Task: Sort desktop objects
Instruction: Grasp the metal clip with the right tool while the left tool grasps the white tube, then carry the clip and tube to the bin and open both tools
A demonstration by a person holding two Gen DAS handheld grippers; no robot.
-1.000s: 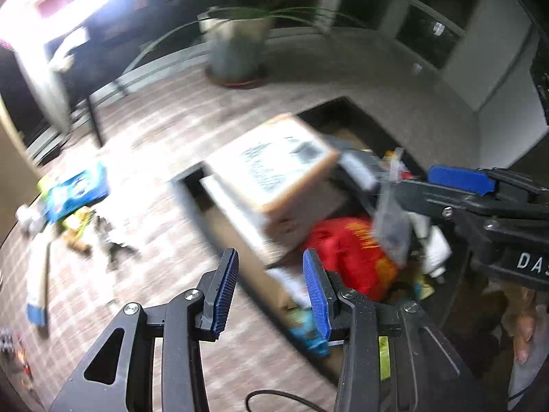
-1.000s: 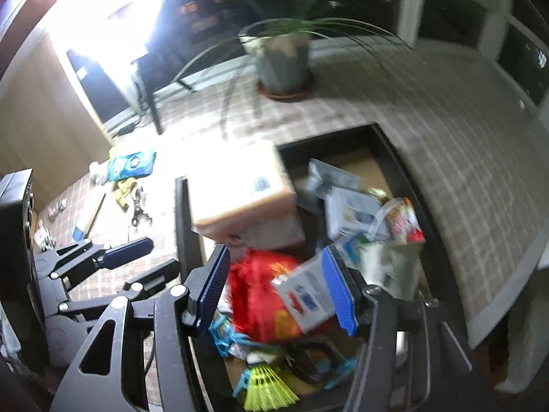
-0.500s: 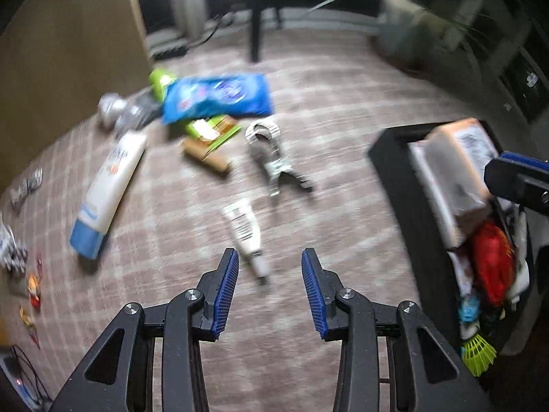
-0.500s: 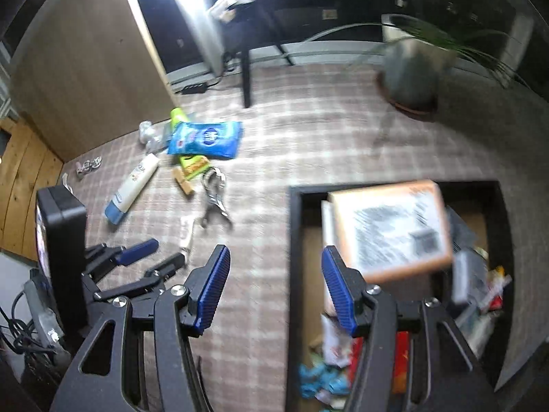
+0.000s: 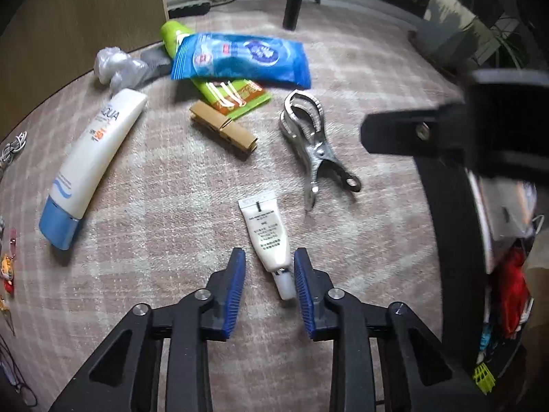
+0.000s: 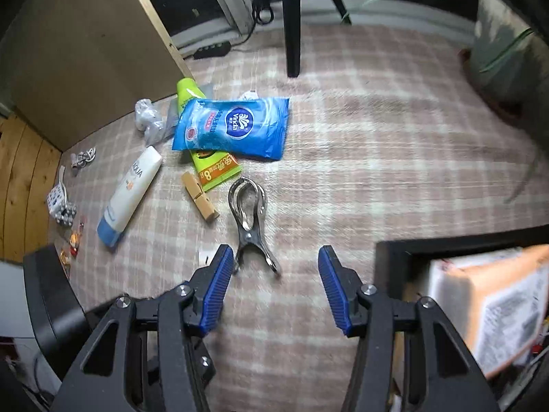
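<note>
My left gripper (image 5: 268,276) is open, its blue pads on either side of the cap end of a small white tube (image 5: 267,237) lying on the checked cloth. My right gripper (image 6: 274,285) is open and empty, just in front of a metal clip (image 6: 248,219), which also shows in the left wrist view (image 5: 312,140). Further off lie a wooden clothespin (image 5: 223,130), a white sunscreen tube with a blue cap (image 5: 89,161), a blue wipes pack (image 5: 240,60) and a green tube (image 6: 206,161) under it.
A black bin (image 5: 456,233) full of items stands at the right; an orange-edged parcel (image 6: 494,305) lies in it. Small trinkets (image 6: 65,209) and a crumpled plastic bag (image 5: 115,67) lie at the left. A wooden panel, a black stand leg (image 6: 291,31) and a plant pot (image 6: 504,41) stand behind.
Both grippers have swung from over the bin to the loose objects on the cloth. My left gripper has closed in on the small white tube, which now lies between its pads.
</note>
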